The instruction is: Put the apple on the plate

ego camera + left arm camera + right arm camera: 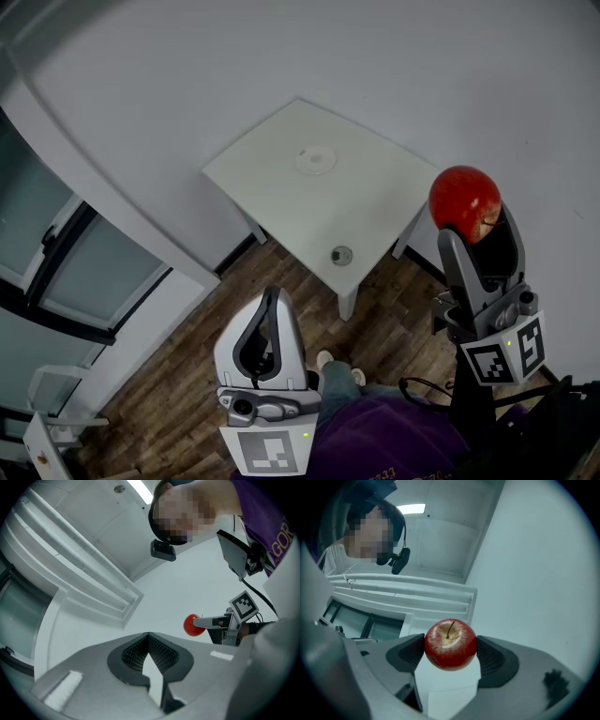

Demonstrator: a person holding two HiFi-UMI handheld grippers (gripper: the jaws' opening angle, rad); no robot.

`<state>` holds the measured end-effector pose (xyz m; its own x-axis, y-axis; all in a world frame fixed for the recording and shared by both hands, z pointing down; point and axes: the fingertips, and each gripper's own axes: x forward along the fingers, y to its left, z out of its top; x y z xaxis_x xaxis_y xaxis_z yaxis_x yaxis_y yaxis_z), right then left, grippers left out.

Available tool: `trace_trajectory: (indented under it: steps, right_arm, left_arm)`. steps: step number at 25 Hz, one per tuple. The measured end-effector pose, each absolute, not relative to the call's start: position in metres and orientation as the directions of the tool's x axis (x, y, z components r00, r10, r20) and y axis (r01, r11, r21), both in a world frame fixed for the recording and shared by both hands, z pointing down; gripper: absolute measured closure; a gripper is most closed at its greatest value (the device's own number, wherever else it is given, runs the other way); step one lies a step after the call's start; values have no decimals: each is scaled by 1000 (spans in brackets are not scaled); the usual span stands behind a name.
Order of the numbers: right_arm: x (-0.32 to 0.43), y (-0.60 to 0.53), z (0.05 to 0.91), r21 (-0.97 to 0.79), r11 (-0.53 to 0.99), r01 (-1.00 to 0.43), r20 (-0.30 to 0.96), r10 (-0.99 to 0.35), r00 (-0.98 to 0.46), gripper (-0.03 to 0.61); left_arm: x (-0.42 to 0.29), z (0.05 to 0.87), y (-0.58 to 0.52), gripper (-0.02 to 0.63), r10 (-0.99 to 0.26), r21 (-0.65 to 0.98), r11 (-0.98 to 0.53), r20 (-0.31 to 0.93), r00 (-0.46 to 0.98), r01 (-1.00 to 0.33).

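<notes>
A red apple (pixel 462 195) is clamped between the jaws of my right gripper (pixel 469 225), held high above the floor, to the right of the white table (pixel 272 183). In the right gripper view the apple (pixel 450 644) shows stem-up between the dark pads of the right gripper (pixel 450 652). A small white plate (pixel 316 160) lies near the middle of the table. My left gripper (pixel 273 295) hangs below the table's near corner, shut on nothing. In the left gripper view its own tips (pixel 148 637) meet, with the apple (pixel 191 625) beyond them.
A small round grey object (pixel 341 254) lies by the table's near corner. Wooden floor (pixel 187 384) runs under the table, with the person's shoes (pixel 330 364) on it. A grey wall is behind, and dark-framed glass panels (pixel 66 272) stand at the left.
</notes>
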<state>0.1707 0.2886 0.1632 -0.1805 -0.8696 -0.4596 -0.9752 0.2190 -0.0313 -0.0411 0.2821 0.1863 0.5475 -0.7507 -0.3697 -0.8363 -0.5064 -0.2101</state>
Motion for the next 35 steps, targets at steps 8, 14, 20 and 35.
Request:
trace_trajectory:
  steps: [8,14,20,35]
  right_arm:
    - [179,238,170,-35,235,-971,-436,-878,-197,225]
    - [180,205,171,-26,218,-976,-433,-882,-185,225]
    - [174,158,169,-19,227,-974,-426,-883,-198,225]
    - [161,10,170,-24,215,-976,-365,-911,-192,225]
  left_arm:
    - [-32,191,234,607,-764,-201,-502,-354,540,-841]
    - [-29,192,198,607,-752,-202,-519,-354,556,-831]
    - [-28,188,150,607,-741,-198,-532,-361,565,-824]
    - [-36,189,3,607,-748,-150,-561,-328,576,-814]
